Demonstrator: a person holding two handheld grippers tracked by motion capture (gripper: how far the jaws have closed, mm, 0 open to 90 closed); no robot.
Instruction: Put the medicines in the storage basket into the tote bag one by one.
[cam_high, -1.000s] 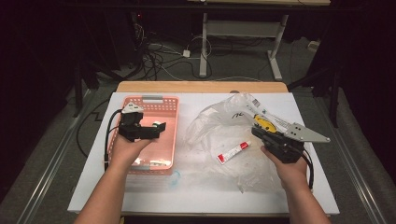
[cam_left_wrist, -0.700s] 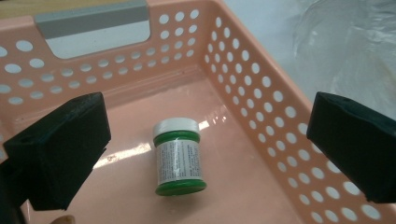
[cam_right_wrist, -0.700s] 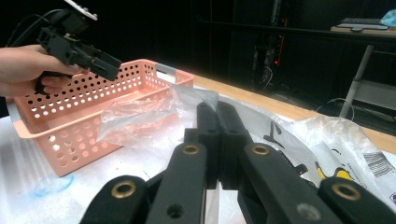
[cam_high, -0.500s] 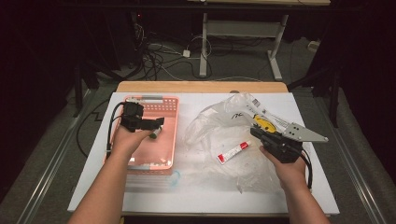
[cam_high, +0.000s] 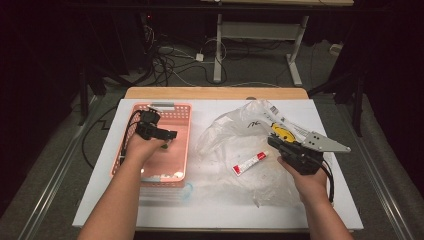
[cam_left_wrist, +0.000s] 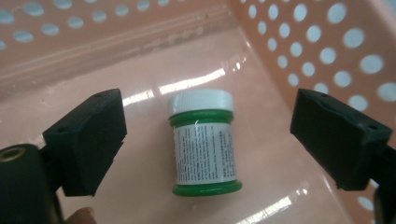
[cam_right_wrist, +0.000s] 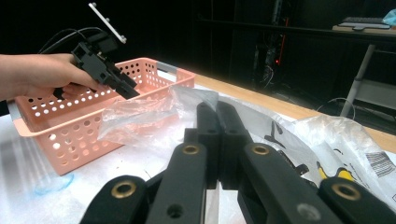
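The left tool hangs inside the pink basket at the nine o'clock side of the white tabletop. Its jaws are spread wide and have just been closing a little, with a small green jar between them but touched by neither pad. In the left gripper view the jar lies on its side on the basket floor, close to the perforated wall at three o'clock. Its long axis runs from six to twelve o'clock in that view, and its white cap points to twelve, away from the camera.

The right tool rests at three o'clock on the crumpled clear plastic bag, its jaws pressed together on nothing. A red and white tube lies on the bag at about eight o'clock from its tip.
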